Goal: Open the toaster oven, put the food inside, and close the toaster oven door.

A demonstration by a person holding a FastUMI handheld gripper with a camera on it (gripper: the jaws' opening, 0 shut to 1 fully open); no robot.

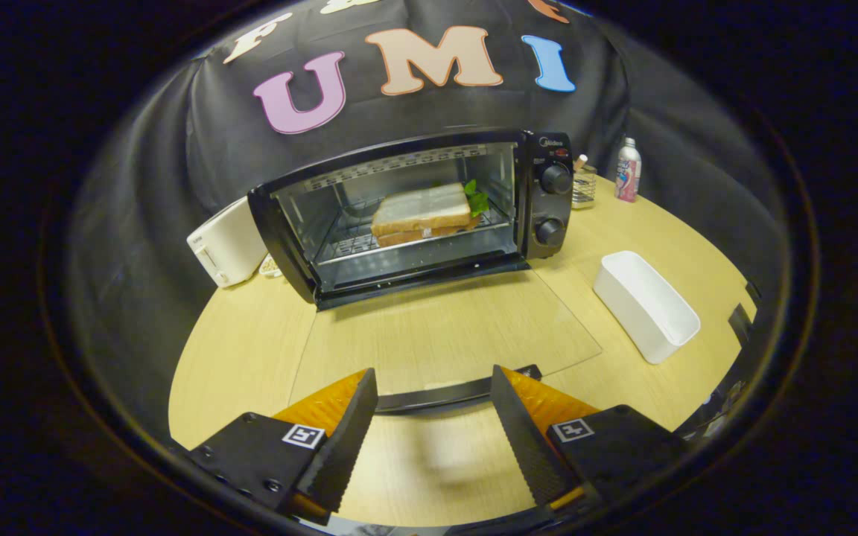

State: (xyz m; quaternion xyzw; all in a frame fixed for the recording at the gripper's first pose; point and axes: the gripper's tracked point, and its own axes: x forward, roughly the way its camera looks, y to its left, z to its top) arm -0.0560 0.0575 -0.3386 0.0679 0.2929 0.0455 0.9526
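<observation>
Toaster oven (414, 216) is my landmark, and I go from its left side to its right side. To the left of it, touching or almost touching its side, stands a white toaster (226, 242). Inside the oven, on the wire rack, lies the sandwich (421, 214), with a green leaf showing at its right end. The glass door (444, 327) is folded fully down in front of the oven and lies flat over the wooden table (235, 357); its dark handle (444, 397) is the part nearest to the gripper. To the right of the oven, near its back corner, are a small wire basket (584, 187) and a bottle (628, 170). A white rectangular container (645, 304) stands to the front right, apart from the door.

The gripper (433, 439) is wide open and holds nothing; the door handle is just ahead of its fingers.

I judge that opening and loading are done. Only closing the door is left.
</observation>
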